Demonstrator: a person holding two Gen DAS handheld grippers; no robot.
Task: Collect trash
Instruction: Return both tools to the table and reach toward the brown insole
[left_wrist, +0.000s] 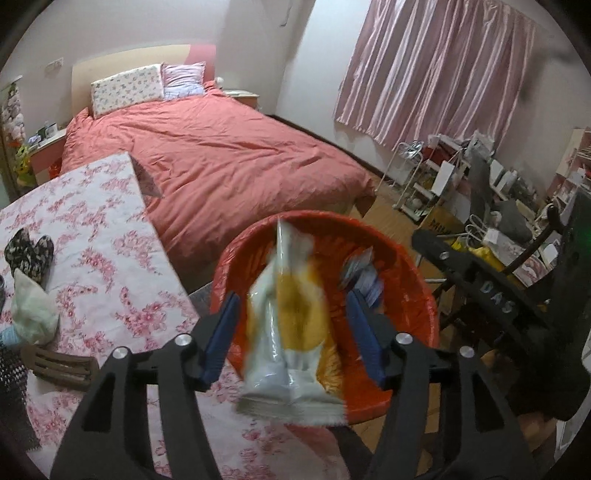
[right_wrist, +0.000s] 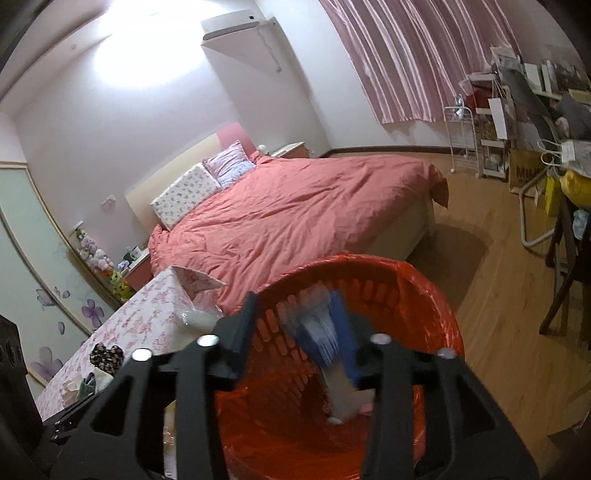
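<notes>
Wrapper (left_wrist: 291, 325) hangs blurred between our left claw's (left_wrist: 291, 328) parted pads, over the bin (left_wrist: 413, 295) at lower centre; our right claw (right_wrist: 295, 332) gapes, packet (right_wrist: 328, 354) beside one pad.

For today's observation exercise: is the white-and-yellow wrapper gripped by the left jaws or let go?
Let go. The white-and-yellow wrapper sits blurred between the left gripper, whose blue pads stand clear of it, above the red bin.

Beside my red bin (left_wrist: 413, 291), the floral-clothed table (left_wrist: 110, 258) carries a dark patterned pouch (left_wrist: 29, 253), a crumpled pale bag (left_wrist: 33, 312) and a brown slatted holder (left_wrist: 61, 365).
</notes>
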